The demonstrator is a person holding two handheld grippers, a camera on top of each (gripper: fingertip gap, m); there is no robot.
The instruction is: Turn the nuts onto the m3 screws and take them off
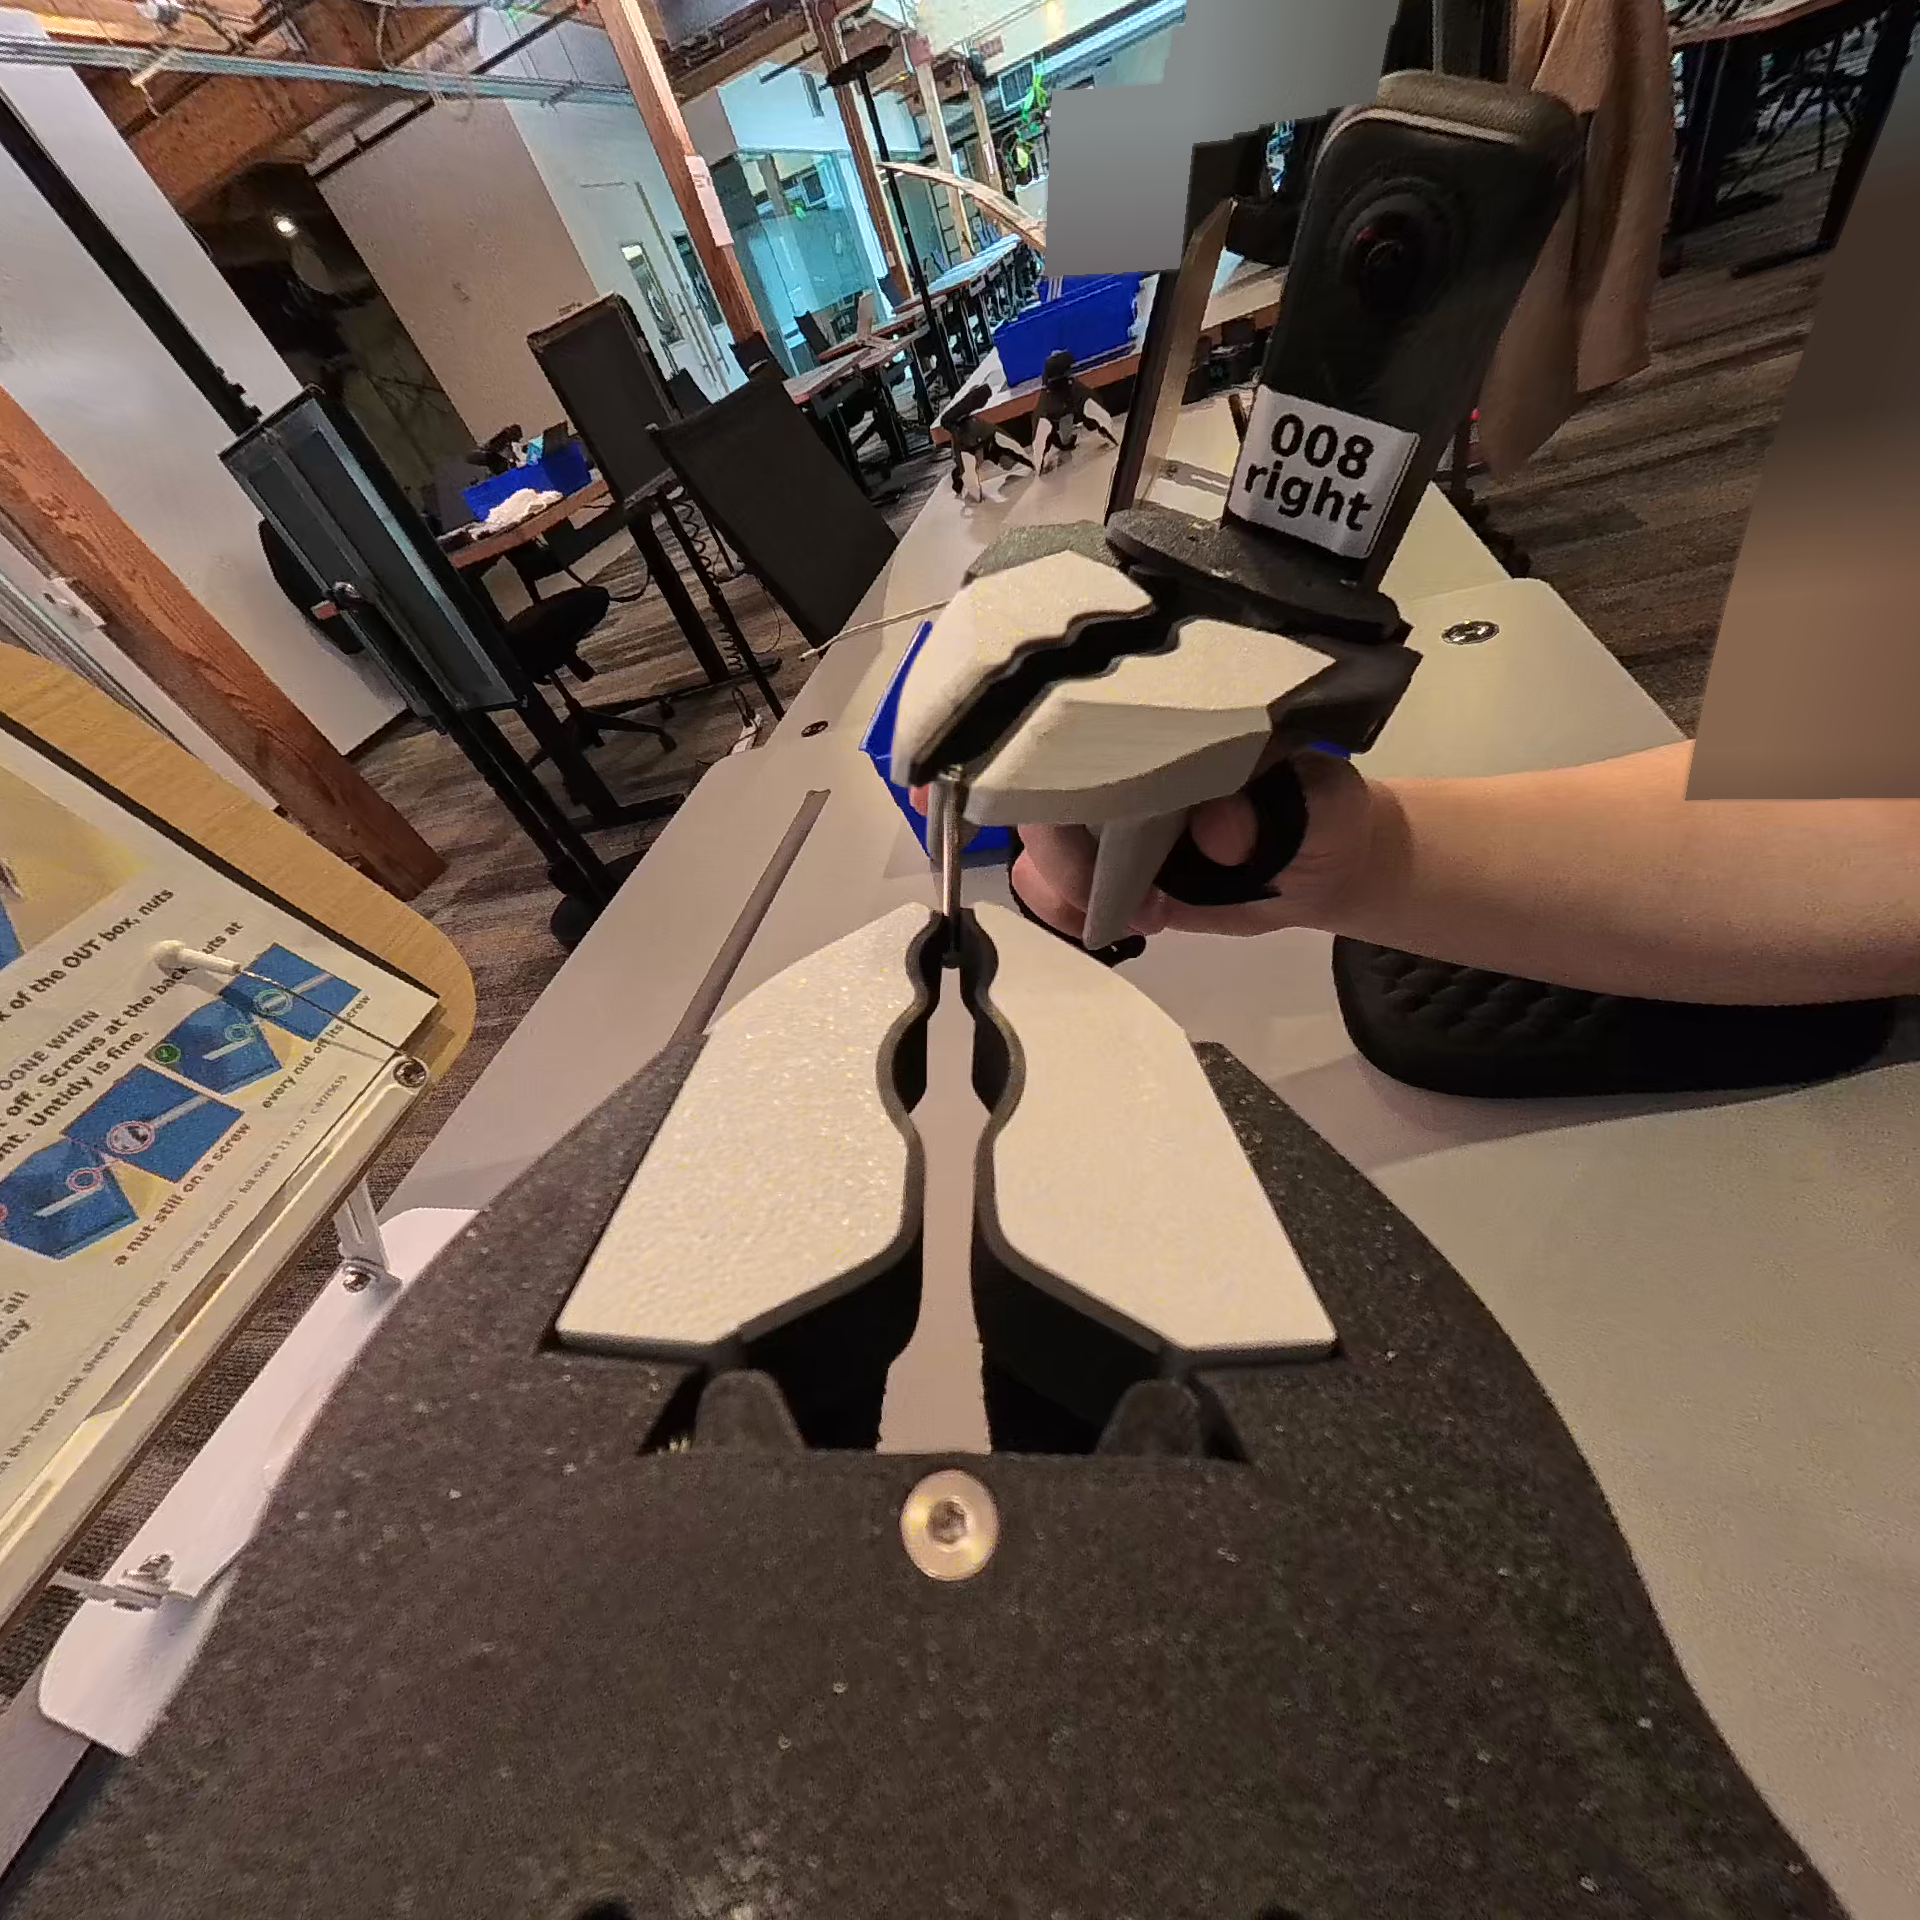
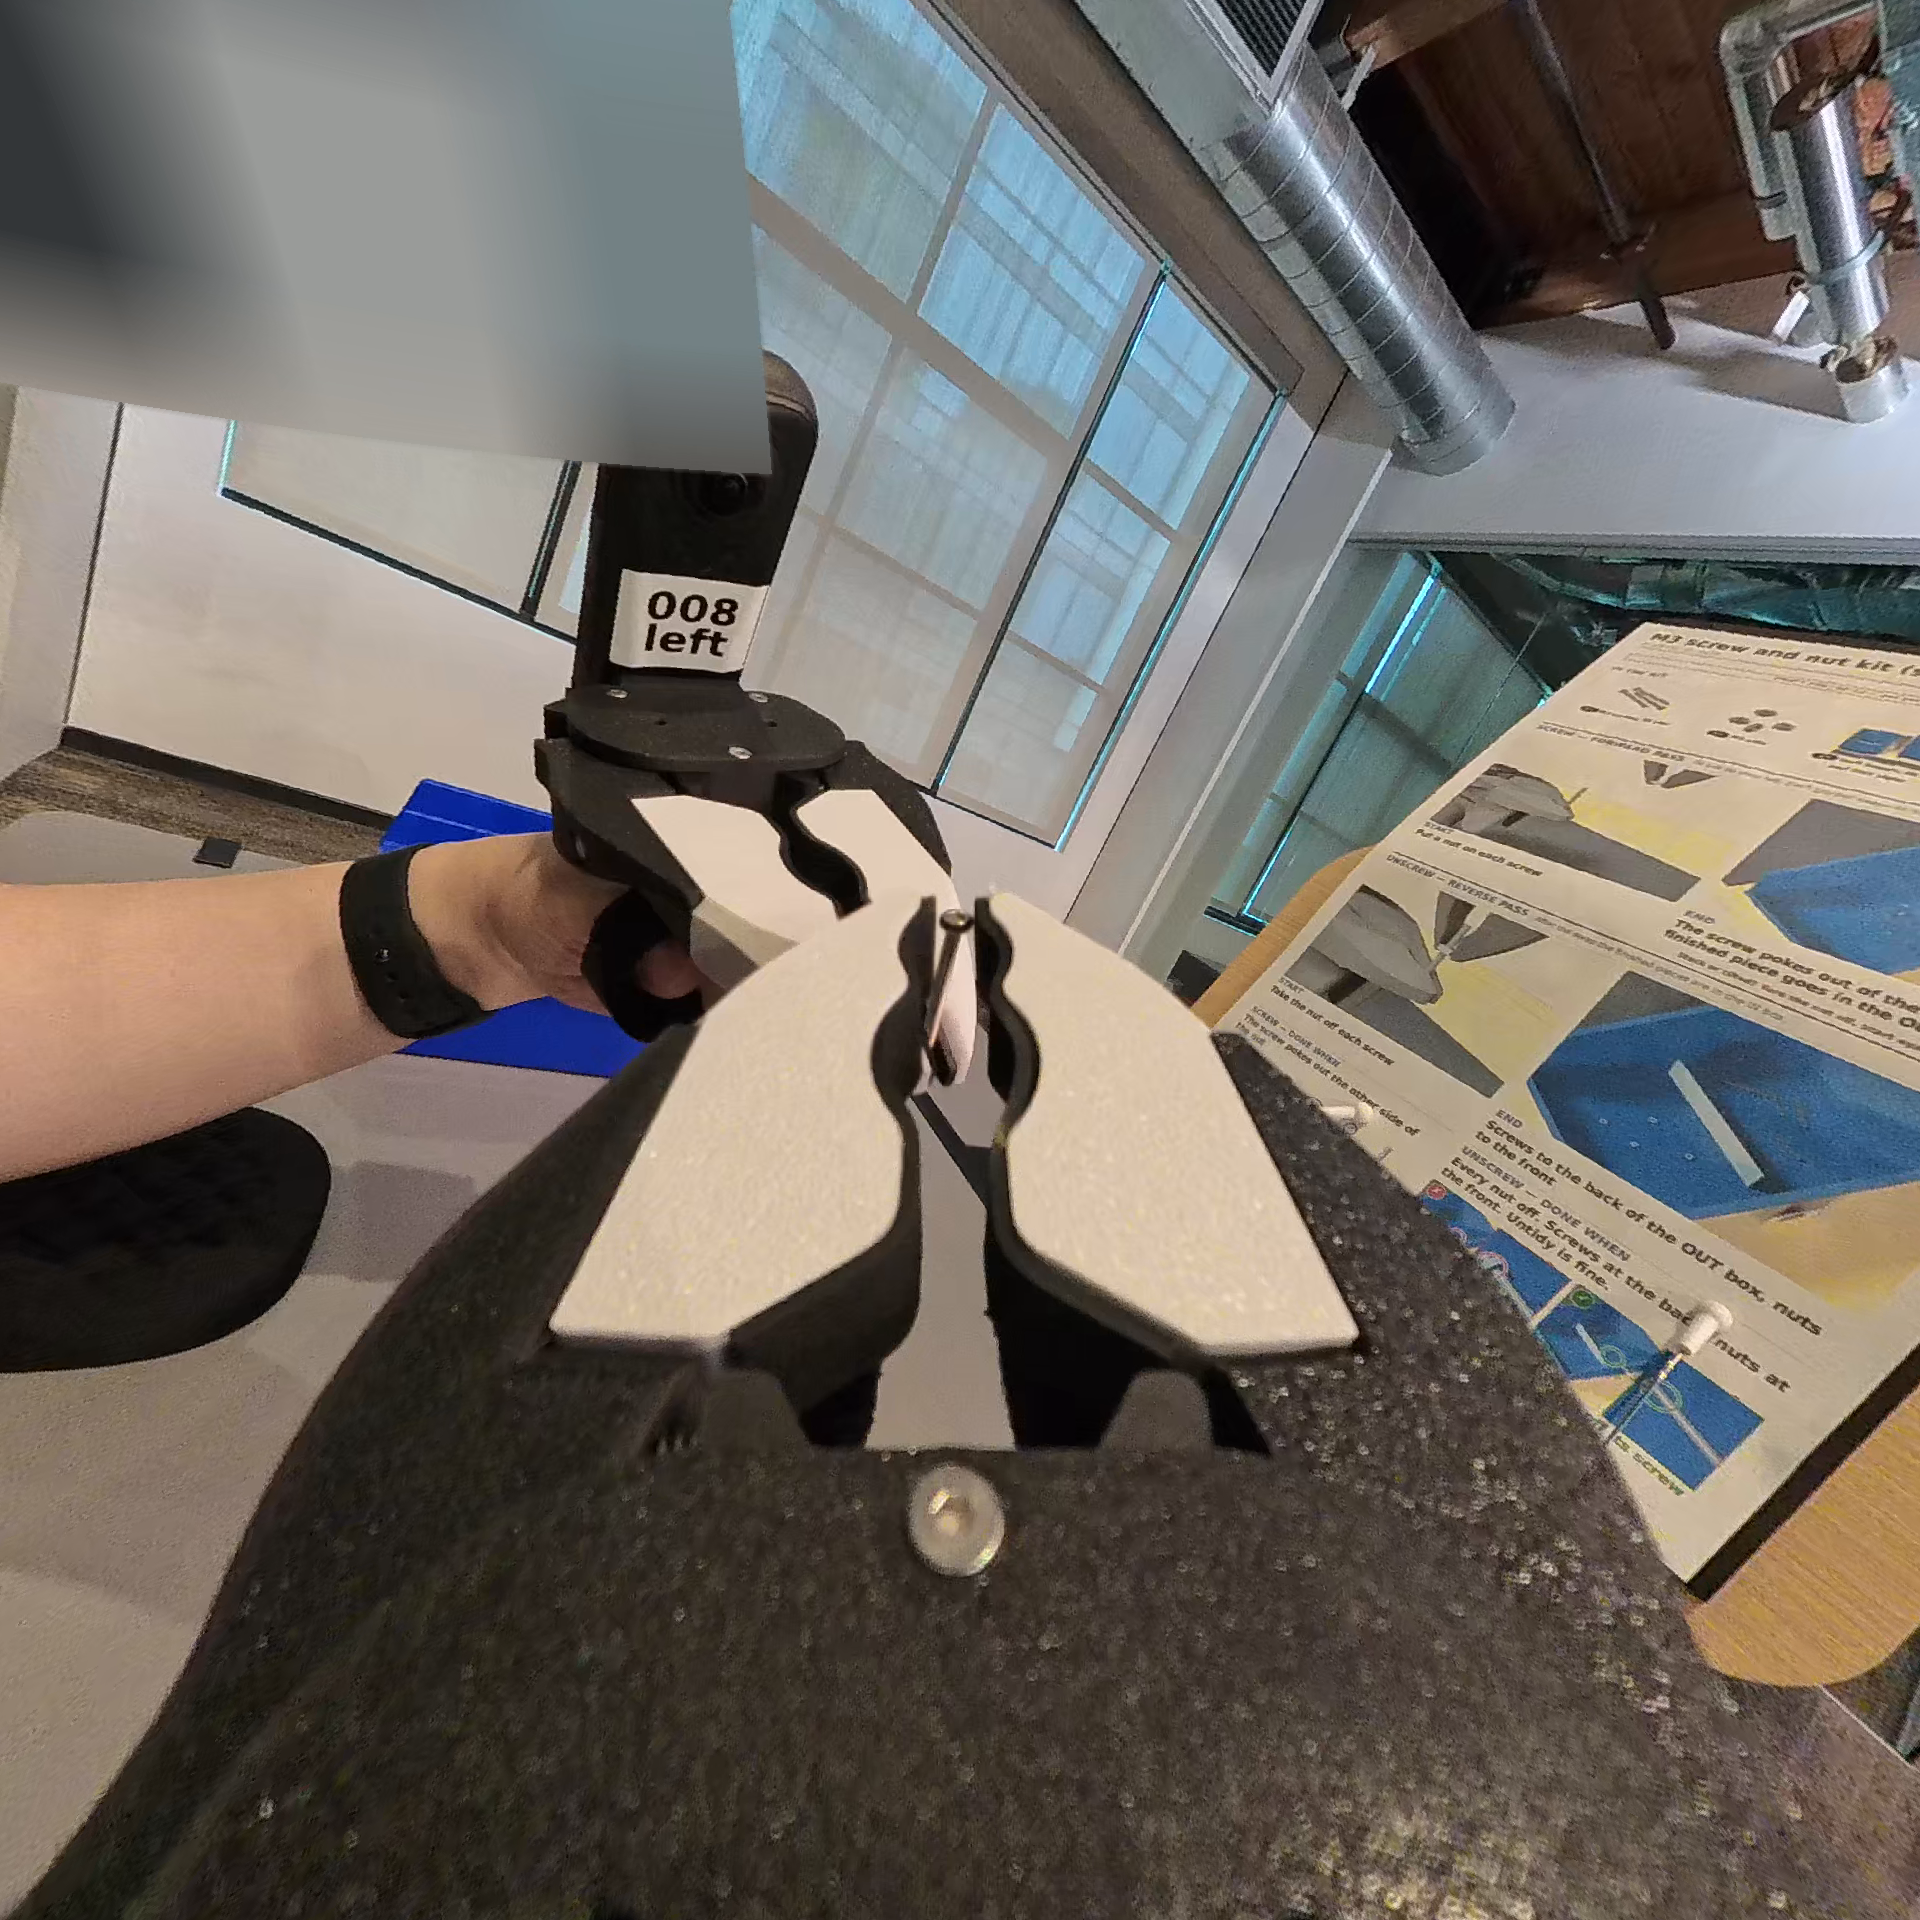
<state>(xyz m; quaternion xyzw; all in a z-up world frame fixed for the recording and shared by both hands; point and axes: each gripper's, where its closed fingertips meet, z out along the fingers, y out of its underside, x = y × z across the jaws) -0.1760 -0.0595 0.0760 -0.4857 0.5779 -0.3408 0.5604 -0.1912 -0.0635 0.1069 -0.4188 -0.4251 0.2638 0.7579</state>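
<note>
A thin metal screw (image 1: 943, 852) hangs in the air between my two grippers, above the grey table (image 1: 1662, 1299). My left gripper (image 1: 951, 930) is shut on the screw's lower end. The right wrist view shows its white fingers (image 2: 831, 873) coming in from the left to the same end. My right gripper (image 2: 954, 906) has its fingertips closed on the screw's dark round head (image 2: 954, 918), and the shaft (image 2: 943, 987) runs back between its fingers. In the left wrist view the right gripper (image 1: 940, 771) pinches the screw's top from above.
A blue bin (image 1: 894, 769) stands on the table behind the right gripper and also shows behind the left hand (image 2: 457, 821). An instruction board (image 1: 156, 1091) on a wooden stand is at the left. A black padded rest (image 1: 1558, 1029) lies under the right forearm. My two grippers' fingertips are within a few centimetres of each other.
</note>
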